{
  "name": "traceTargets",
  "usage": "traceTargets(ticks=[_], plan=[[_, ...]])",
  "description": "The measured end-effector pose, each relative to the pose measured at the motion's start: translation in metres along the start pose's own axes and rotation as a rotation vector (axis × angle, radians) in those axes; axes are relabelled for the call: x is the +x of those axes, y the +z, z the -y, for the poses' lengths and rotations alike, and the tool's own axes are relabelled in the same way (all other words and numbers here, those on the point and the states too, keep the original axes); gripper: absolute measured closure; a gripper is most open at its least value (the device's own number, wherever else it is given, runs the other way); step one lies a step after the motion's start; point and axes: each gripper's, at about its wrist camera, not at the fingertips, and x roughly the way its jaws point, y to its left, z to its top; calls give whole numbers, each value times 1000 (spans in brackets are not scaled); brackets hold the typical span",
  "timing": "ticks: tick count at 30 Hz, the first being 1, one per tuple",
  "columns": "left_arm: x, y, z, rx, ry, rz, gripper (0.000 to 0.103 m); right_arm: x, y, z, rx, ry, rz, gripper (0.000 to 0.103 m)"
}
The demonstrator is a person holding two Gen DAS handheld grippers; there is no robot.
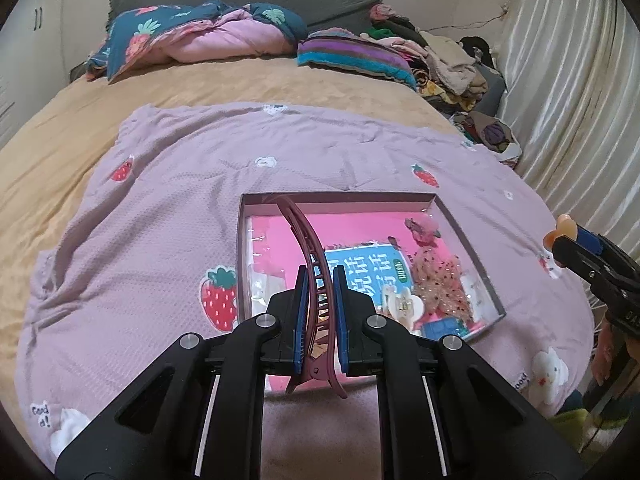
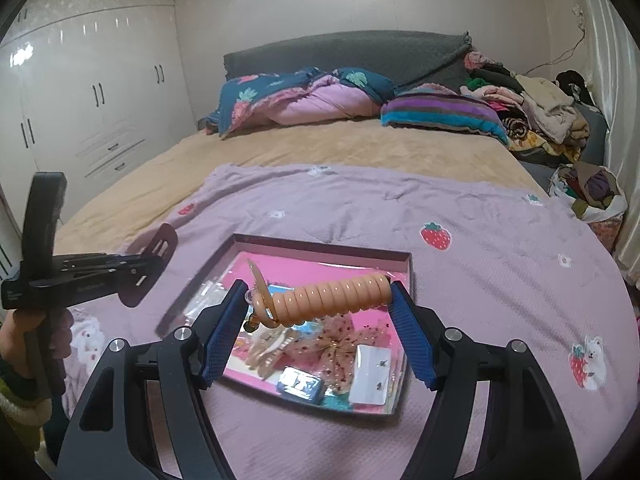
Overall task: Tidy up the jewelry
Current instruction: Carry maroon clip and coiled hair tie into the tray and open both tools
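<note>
Two hair pieces are held above the shallow box: a maroon banana clip is pinched by the left gripper, a peach spiral hair tie spanned between the right gripper pads. Box contents are blurred; the right wrist view alone shows the wardrobe.

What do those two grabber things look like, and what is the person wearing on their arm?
Both the left gripper and the right gripper are black plastic, with round silver screws and two flat fingers padded in bumpy blue. The sleeve by the left handle looks dark green with a yellow-green and cream knitted cuff.
</note>
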Motion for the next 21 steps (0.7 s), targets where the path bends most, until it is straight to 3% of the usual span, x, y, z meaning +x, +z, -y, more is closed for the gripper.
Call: traceTargets(ticks=[21], plan=[[60,-21,11,2,-36,-114,97,67,-48,15,54,4,-160,33]])
